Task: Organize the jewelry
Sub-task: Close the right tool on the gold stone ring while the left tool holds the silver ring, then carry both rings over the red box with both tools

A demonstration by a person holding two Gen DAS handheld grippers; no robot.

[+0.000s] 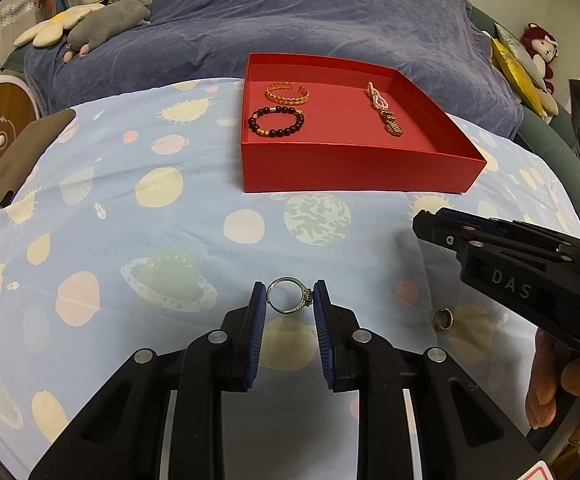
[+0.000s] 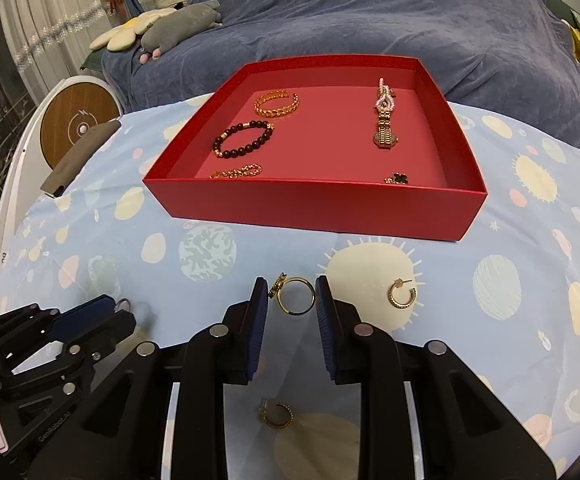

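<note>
A red tray [image 1: 350,170] [image 2: 314,210] sits on the space-print cloth. It holds a gold cuff [image 2: 277,105], a dark bead bracelet [image 2: 243,139], a gold chain [image 2: 237,172], a watch with pink beads [image 2: 386,120] and a black clover charm [image 2: 398,179]. My left gripper [image 1: 290,298] is shut on a silver ring [image 1: 290,295], held at its tips above the cloth. My right gripper [image 2: 292,296] is shut on a gold ring [image 2: 294,296]. Two gold hoop earrings [image 2: 401,293] [image 2: 276,413] lie on the cloth.
A blue-covered sofa [image 2: 370,12] with plush toys [image 1: 105,26] stands behind. A grey phone-like slab [image 1: 21,156] lies at the left edge by a round wooden speaker [image 2: 75,128]. The right gripper's body [image 1: 530,268] shows at right in the left wrist view.
</note>
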